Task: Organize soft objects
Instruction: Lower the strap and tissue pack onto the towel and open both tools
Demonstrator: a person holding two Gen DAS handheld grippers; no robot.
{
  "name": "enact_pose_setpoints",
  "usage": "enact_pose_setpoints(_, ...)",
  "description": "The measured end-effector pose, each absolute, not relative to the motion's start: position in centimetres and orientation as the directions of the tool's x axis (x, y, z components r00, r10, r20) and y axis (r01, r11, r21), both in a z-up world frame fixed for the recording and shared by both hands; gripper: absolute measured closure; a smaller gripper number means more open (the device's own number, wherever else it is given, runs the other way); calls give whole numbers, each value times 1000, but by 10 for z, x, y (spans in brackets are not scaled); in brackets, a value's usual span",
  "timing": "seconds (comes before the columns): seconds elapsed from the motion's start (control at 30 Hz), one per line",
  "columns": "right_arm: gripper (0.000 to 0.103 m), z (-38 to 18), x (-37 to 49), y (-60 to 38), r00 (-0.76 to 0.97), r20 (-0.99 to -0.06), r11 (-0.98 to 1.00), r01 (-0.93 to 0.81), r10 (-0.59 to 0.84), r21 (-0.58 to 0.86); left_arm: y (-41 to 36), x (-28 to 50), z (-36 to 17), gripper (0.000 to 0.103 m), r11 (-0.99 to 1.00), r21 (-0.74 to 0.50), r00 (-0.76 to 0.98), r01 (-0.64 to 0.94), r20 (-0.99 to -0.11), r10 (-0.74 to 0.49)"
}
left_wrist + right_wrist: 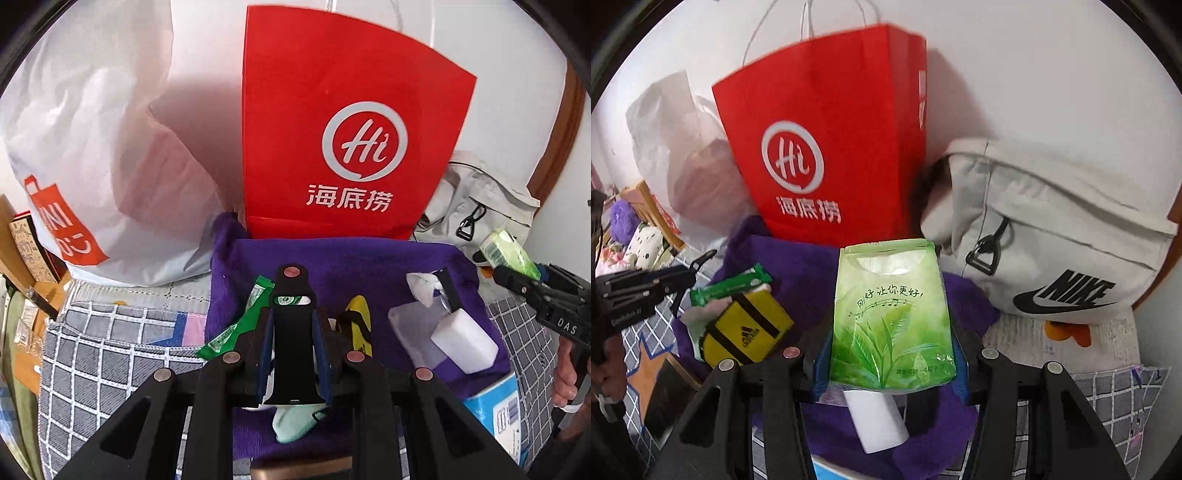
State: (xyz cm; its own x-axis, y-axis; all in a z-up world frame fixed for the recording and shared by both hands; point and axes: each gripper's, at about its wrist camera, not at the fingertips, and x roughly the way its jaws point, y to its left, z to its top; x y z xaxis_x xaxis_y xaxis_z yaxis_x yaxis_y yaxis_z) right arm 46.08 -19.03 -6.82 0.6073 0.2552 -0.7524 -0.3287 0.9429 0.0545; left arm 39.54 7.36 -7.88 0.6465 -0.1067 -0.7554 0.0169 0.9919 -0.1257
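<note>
Right tool [890,373] clamped on green tissue pack [891,314], near red bag [827,147]; bag's contents hidden. Left tool [291,332] together, empty, over purple towel [369,258].

Right tongs [890,369] clamp a green pack; left tongs [293,354] closed, holding nothing.

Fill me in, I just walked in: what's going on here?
A person is sorting soft things on a purple towel with two handheld grippers. The right gripper holds a green tissue pack lifted above it. The left gripper grips a black item. A red paper bag stands behind.
</note>
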Motion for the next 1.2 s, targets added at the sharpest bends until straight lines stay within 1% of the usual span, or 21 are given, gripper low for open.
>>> enact_pose_setpoints(0.13, 52, -82, 471, -193, 575, -772, 938, -339, 269, 75, 73, 405, -90, 83, 991, -130, 631, 20, -767, -113)
enact_pose_setpoints(0.47, 52, -120, 495, -205, 488, -832, 951, -274, 264, 141, 73, 419, -113, 82, 988, -150, 591, 29, -794, -138)
enact_pose_setpoints(0.87, 51, -150, 503, -188, 403, -869, 939, -296, 287, 173, 74, 426, -126, 82, 987, -160, 565, 28, -812, -147)
enact_pose_setpoints(1.1, 50, -152, 503, -188, 391, -866, 933, -299, 310, 200, 75, 428, -128, 81, 985, -174, 552, 20, -819, -156)
enact_pose_setpoints(1.2, 45, -152, 503, -187, 384, -864, 928, -306, 326, 214, 77, 428, -126, 81, 984, -180, 552, 18, -818, -160)
